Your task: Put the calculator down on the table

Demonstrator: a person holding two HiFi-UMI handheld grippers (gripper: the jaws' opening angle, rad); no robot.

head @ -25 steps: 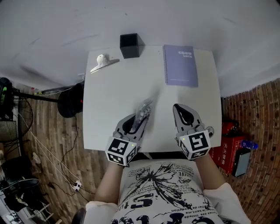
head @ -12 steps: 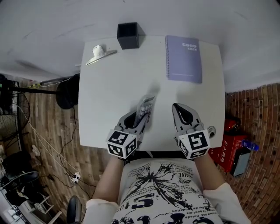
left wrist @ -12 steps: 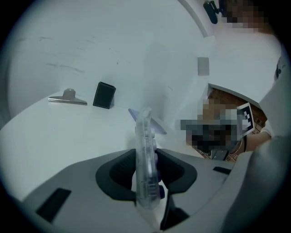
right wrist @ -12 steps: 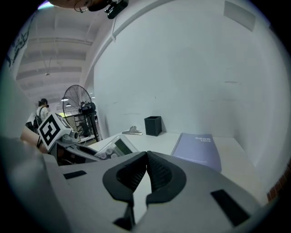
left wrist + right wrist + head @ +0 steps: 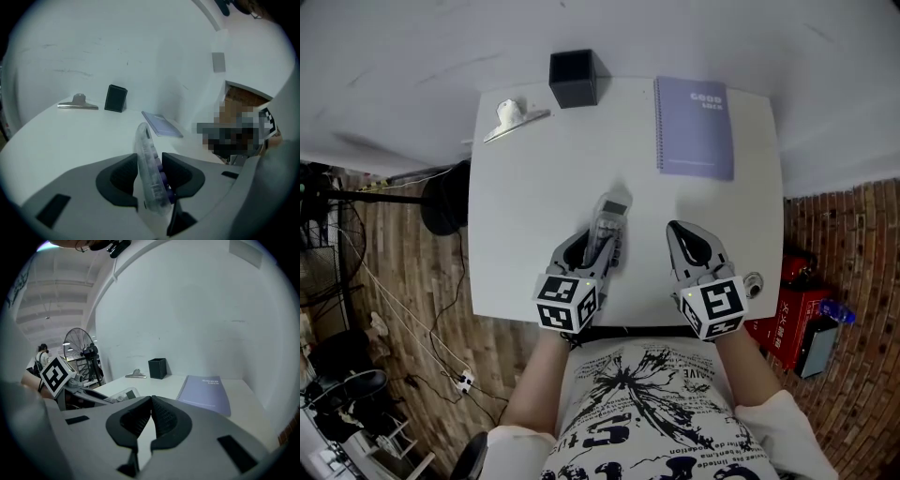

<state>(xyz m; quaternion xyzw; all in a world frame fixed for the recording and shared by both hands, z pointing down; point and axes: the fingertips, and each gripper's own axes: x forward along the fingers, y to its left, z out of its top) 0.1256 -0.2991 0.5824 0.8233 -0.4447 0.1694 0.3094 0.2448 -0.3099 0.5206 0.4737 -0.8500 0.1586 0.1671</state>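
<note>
Left gripper [image 5: 150, 174] has its jaws opening, with the calculator [image 5: 148, 154] standing on its long edge between them. Both pads are against its sides and no gap shows yet. Right gripper [image 5: 151, 417] has its jaws together on nothing and takes no part.

The calculator sits toward the person and to the left of the notebook [image 5: 694, 127], well apart from it, and low over the table [image 5: 525, 197]. Its lower edge is hidden behind the jaws, so I cannot tell whether it already rests on the top. My reading is that the task is at its last step: the lowering looks done. What is left is to finish the release, let the calculator settle flat, and draw the gripper back.

For room, the bare top between the calculator and the notebook is wide. The black box [image 5: 573, 78] and the clip [image 5: 514, 117] lie to the notebook's left near the far edge, out of the way. The near table edge runs close behind both grippers. The calculator should tip away from that edge.
</note>
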